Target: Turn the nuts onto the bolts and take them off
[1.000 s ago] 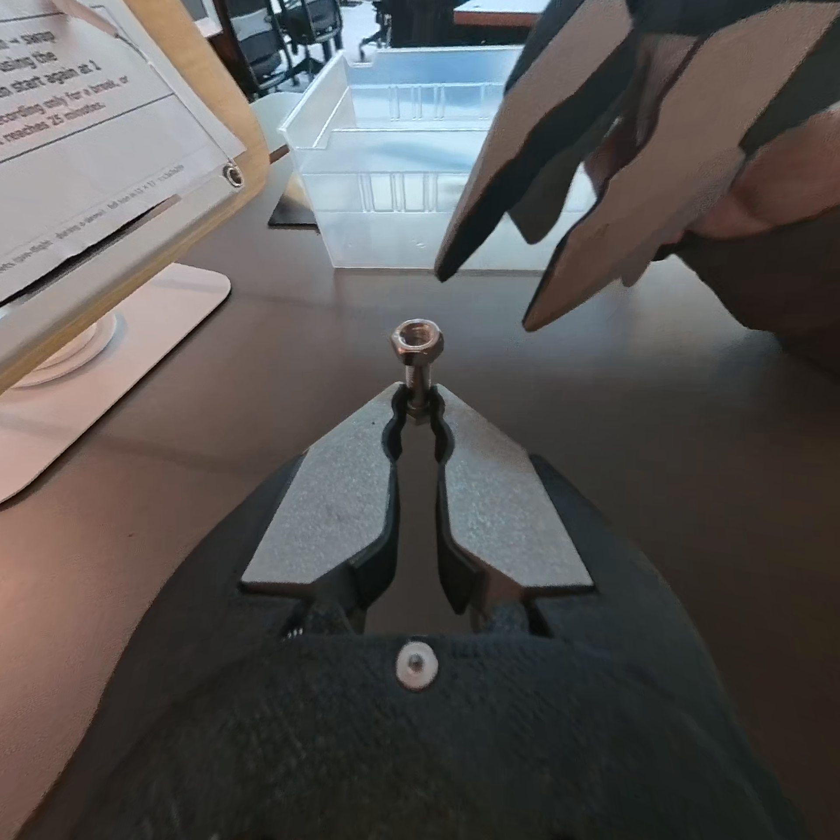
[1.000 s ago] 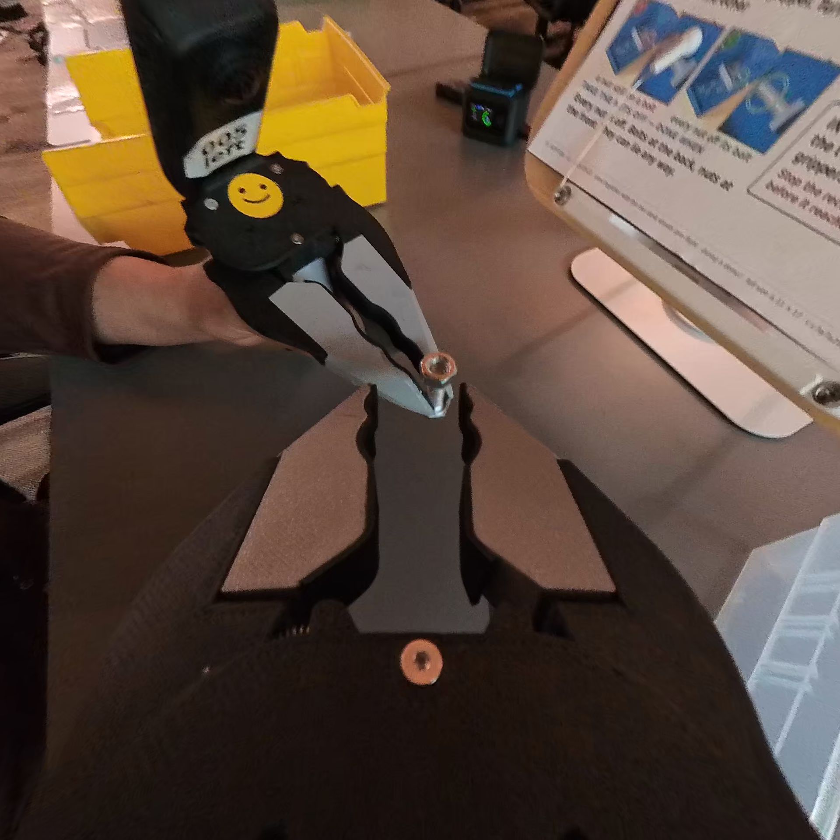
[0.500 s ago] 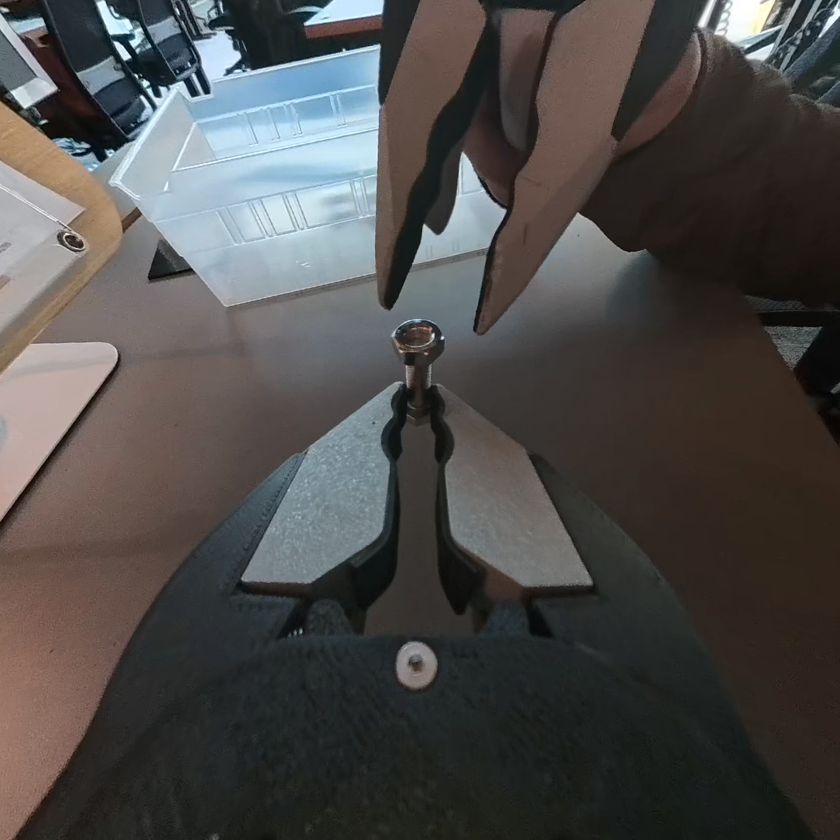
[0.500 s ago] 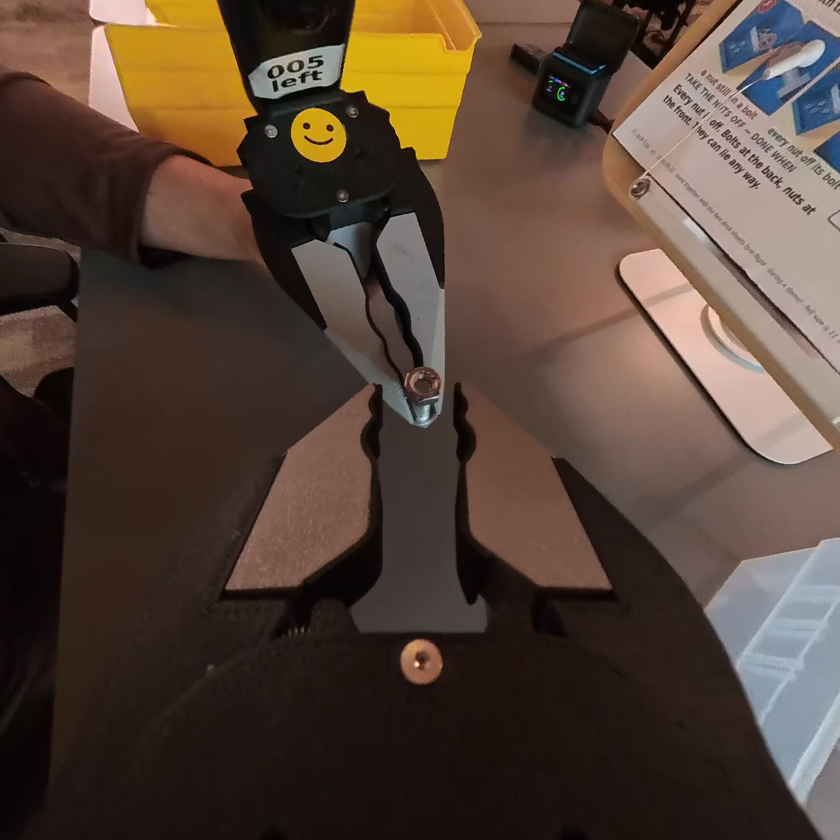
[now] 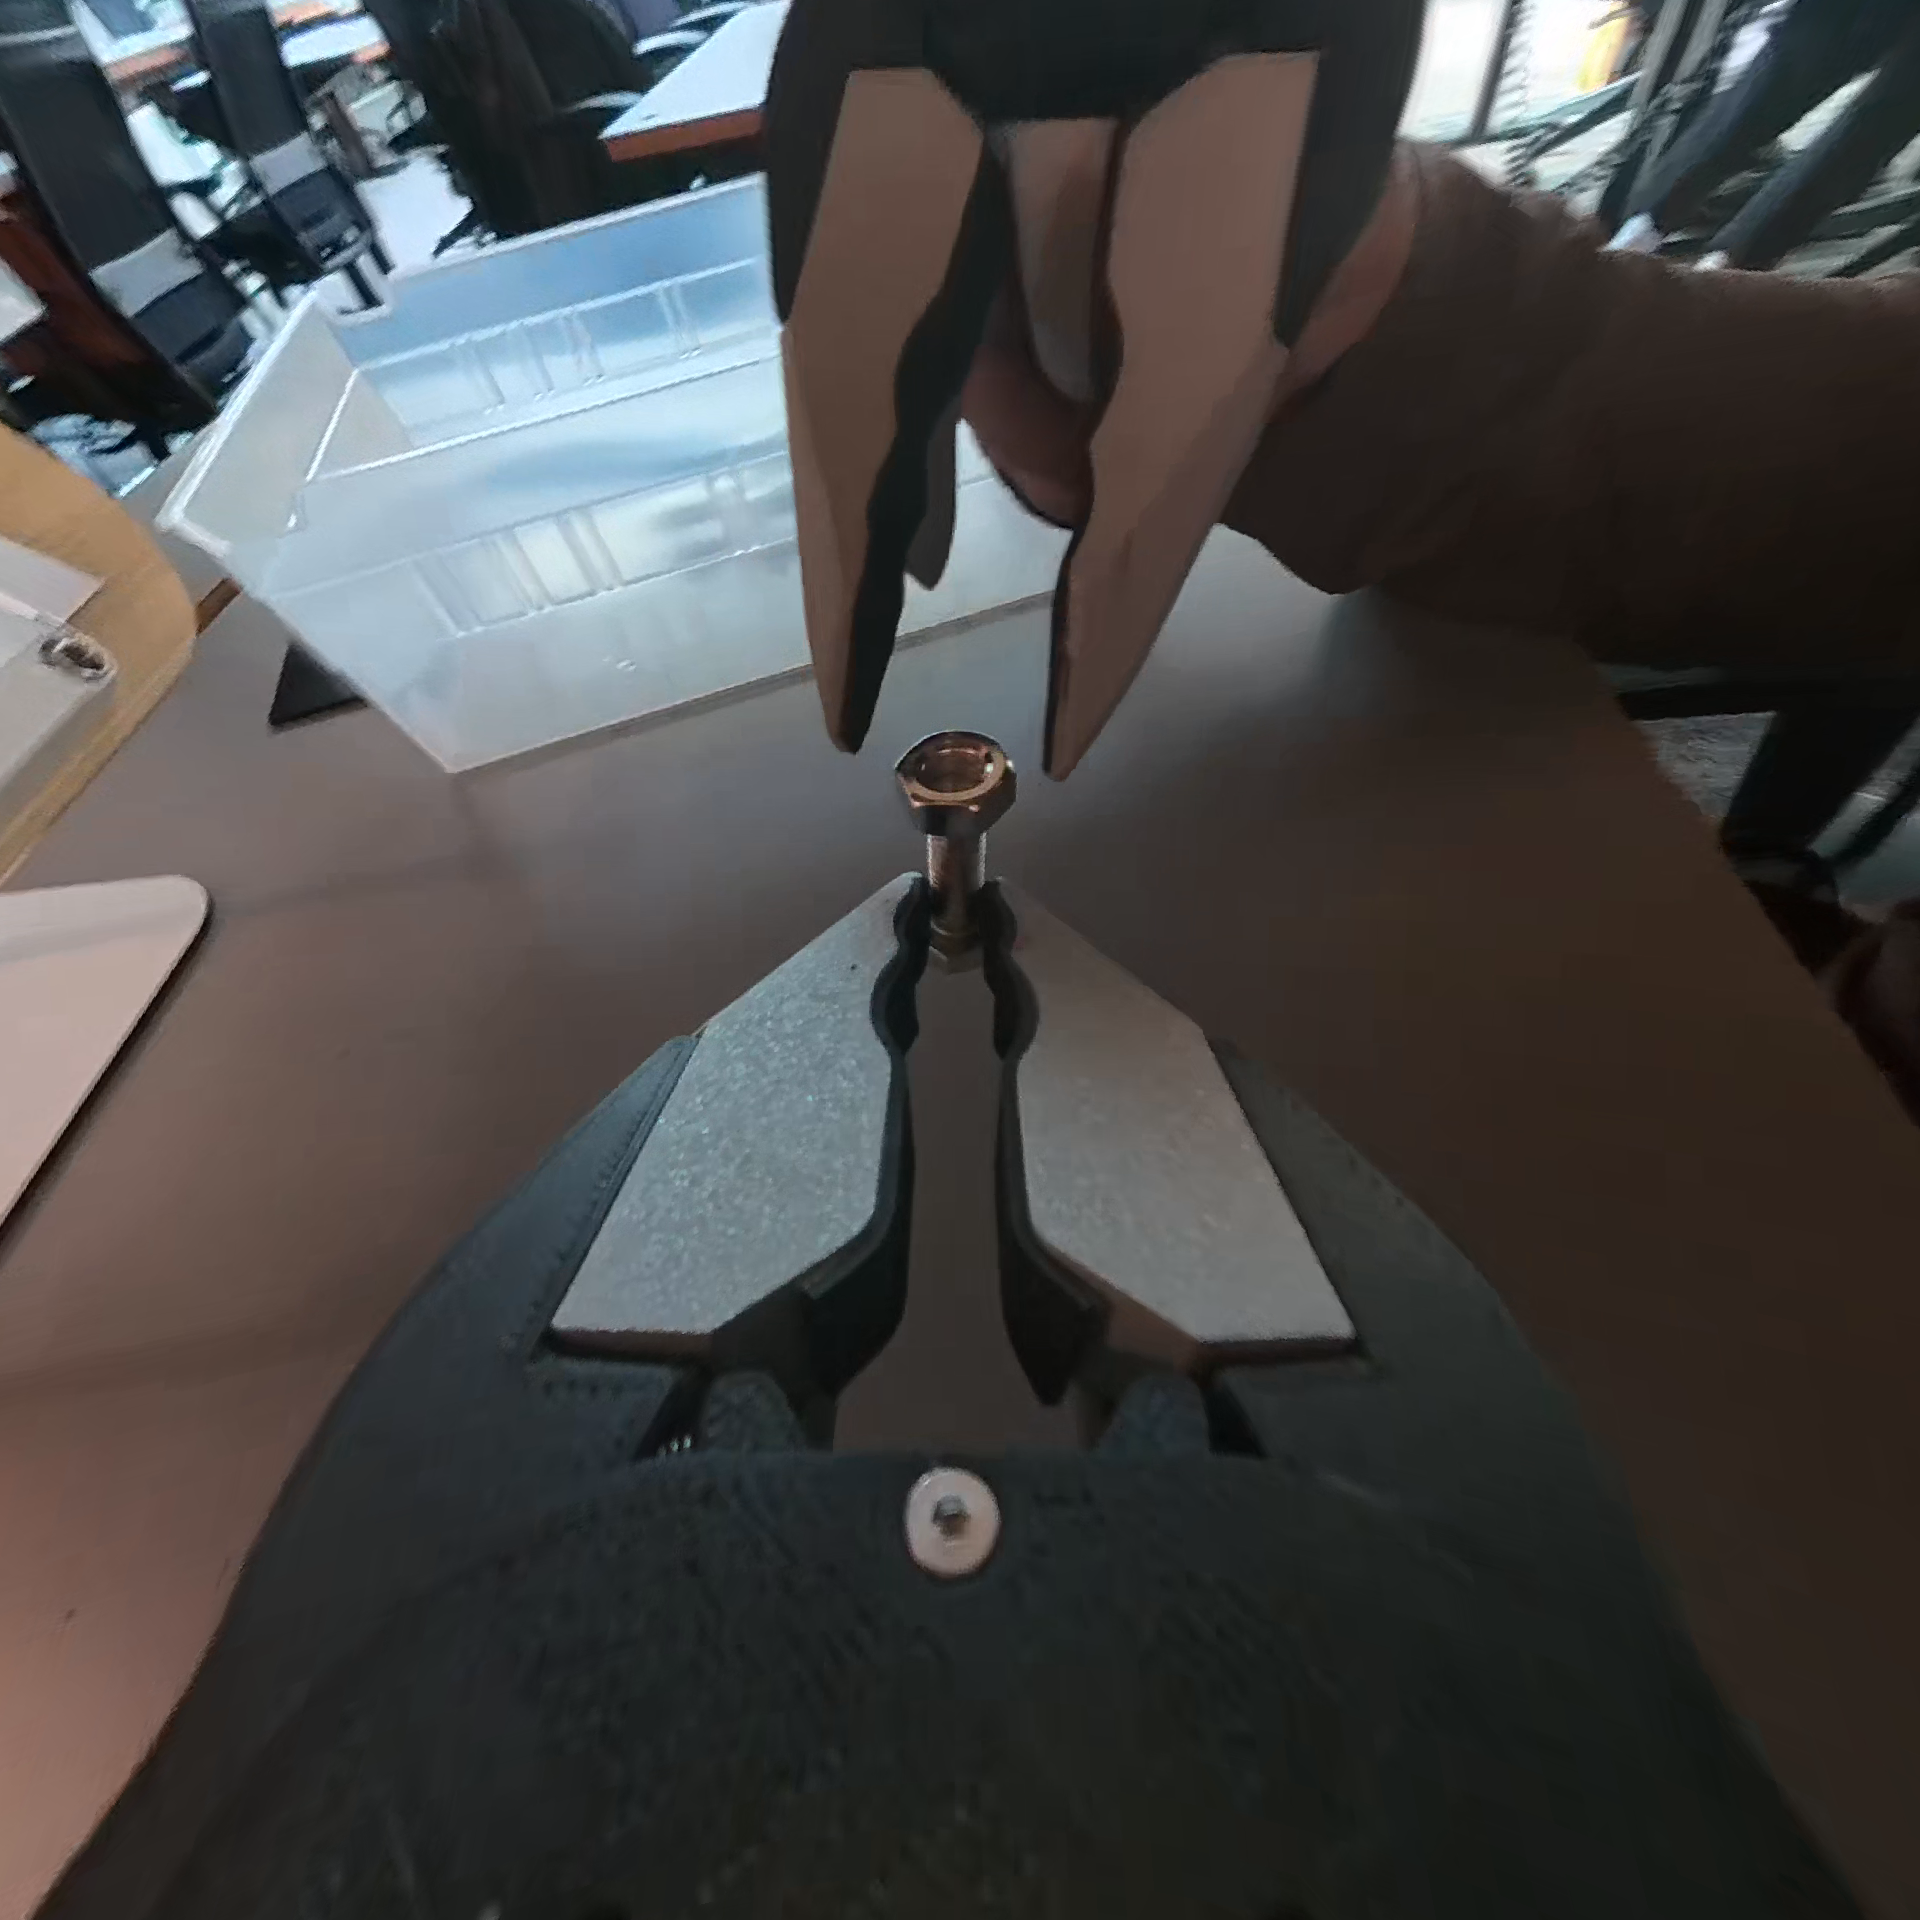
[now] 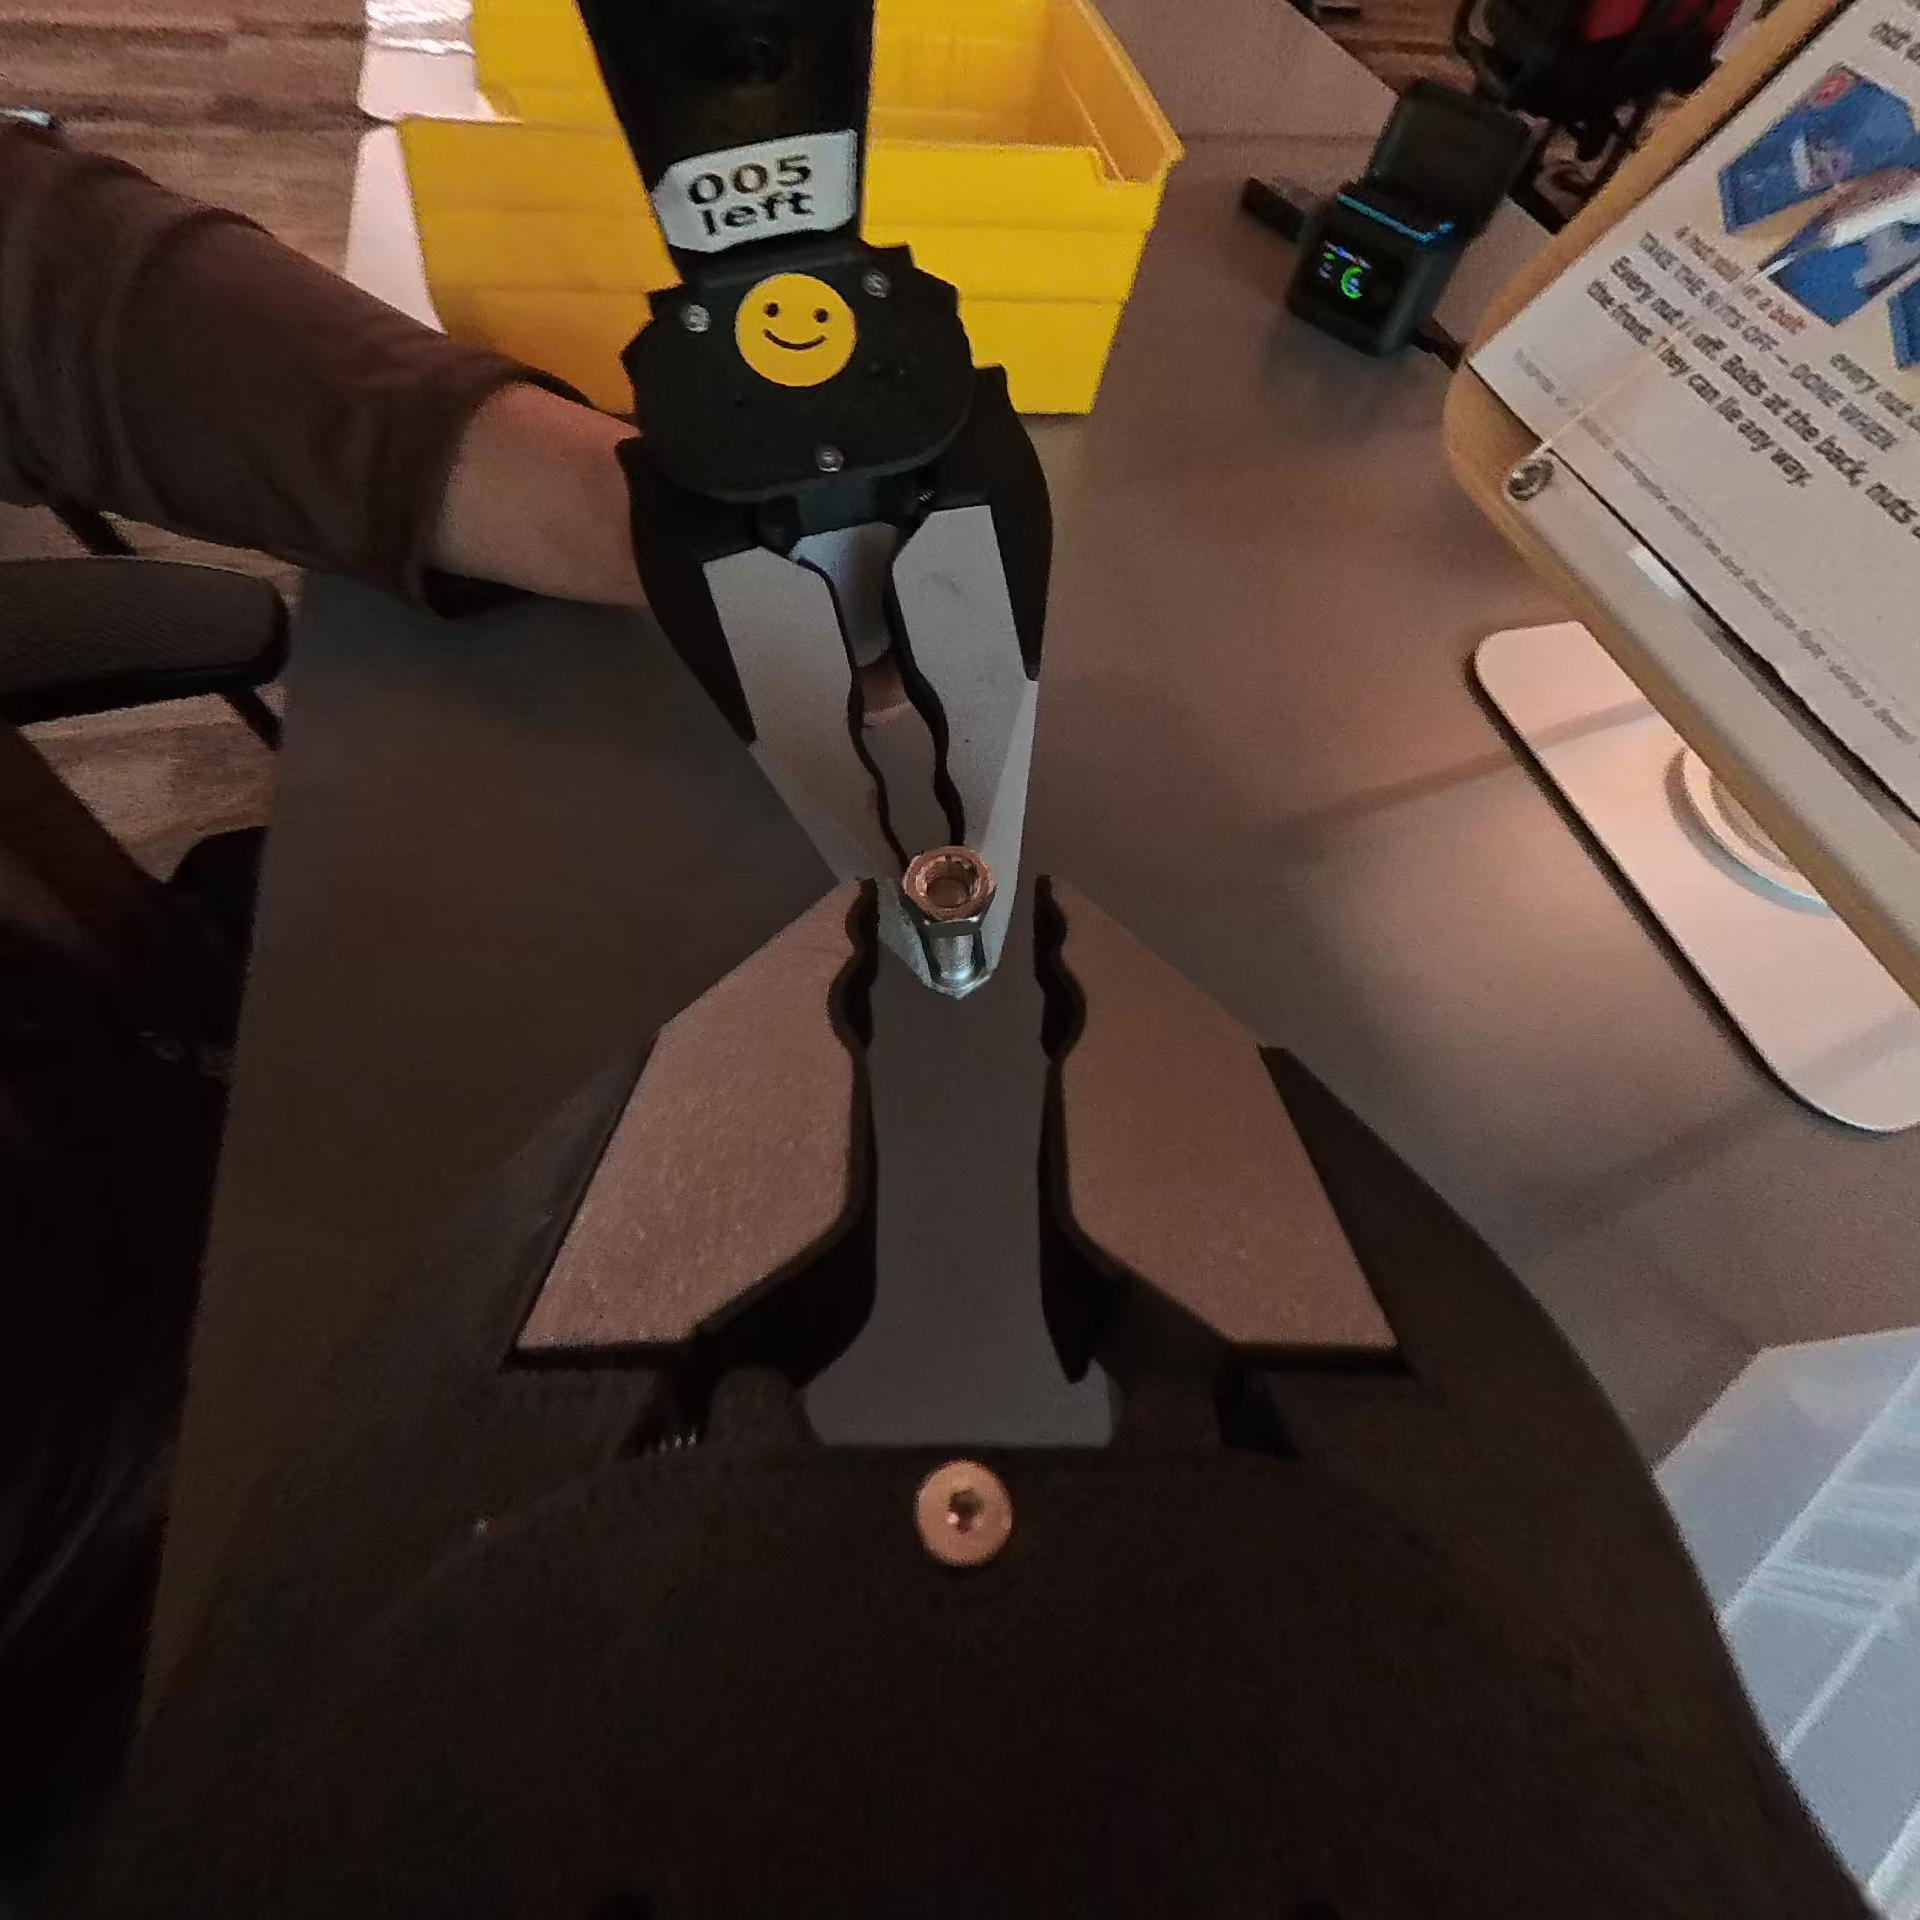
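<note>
Tabletop (image 5: 1351,987), dull brown and matte, fills the foreground, with rows of dark office chairs (image 5: 270,197) in the room beyond. A clear plastic bin (image 5: 540,499) sits at ten o'clock in the left wrist view; in the right wrist view a yellow bin (image 6: 1018,239) sits at twelve o'clock and a small black device with a lit screen (image 6: 1371,270) at one o'clock. The left gripper (image 5: 954,914) is clamped on the lower end of the bolt (image 5: 951,883), holding it upright above the table with the nut (image 5: 956,784) at its top. The right gripper (image 6: 951,904) stands spread, its fingertips either side of the nut and just clear of it. A white label and a yellow smiley sticker (image 6: 795,327) mark the left tool; a printed instruction sheet (image 6: 1766,343) on a wooden stand is at two o'clock.
</note>
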### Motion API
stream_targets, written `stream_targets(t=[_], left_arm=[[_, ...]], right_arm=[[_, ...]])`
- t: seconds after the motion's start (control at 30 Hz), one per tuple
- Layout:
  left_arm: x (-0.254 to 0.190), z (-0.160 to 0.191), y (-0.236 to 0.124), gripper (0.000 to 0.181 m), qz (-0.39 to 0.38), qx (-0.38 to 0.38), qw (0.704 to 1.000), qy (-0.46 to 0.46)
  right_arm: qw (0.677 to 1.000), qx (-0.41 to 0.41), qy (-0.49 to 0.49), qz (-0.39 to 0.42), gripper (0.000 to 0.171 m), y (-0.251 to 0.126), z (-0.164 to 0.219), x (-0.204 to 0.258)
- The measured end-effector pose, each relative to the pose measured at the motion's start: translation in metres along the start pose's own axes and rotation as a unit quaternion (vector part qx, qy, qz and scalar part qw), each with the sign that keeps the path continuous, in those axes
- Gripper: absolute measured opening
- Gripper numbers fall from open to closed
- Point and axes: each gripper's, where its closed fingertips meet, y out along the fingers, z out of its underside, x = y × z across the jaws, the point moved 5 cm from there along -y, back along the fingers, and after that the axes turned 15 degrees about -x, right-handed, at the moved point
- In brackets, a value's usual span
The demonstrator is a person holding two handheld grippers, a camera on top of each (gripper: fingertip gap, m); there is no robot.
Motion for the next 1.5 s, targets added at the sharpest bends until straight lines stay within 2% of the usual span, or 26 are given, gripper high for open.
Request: stream_targets(t=[0.1, 0.33, 0.7, 1.07, 1.23, 1.5], left_arm=[[-0.009, -0.005, 0.000, 0.008, 0.034, -0.018, 0.999, 0.002], [-0.025, -0.006, 0.001, 0.008, 0.094, -0.022, 0.995, 0.000], [-0.031, -0.006, 0.002, 0.008, 0.111, -0.020, 0.994, -0.001], [-0.030, -0.006, 0.002, 0.008, 0.101, -0.016, 0.995, 0.003], [-0.018, -0.003, 0.004, 0.008, 0.048, 0.002, 0.999, 0.012], [-0.013, -0.004, 0.004, 0.008, 0.019, 0.009, 1.000, 0.020]], right_arm=[[0.999, -0.002, 0.011, -0.045, 0.027, -0.002, 0.000, 0.011], [0.995, -0.020, 0.018, -0.094, 0.027, -0.006, -0.002, 0.024], [0.993, -0.024, 0.009, -0.118, 0.020, -0.007, -0.001, 0.031], [0.994, -0.019, 0.002, -0.108, 0.014, -0.005, 0.001, 0.030], [0.998, -0.009, -0.003, -0.059, 0.014, -0.004, 0.003, 0.018], [0.999, -0.015, 0.007, -0.039, 0.014, -0.002, 0.002, 0.013]])
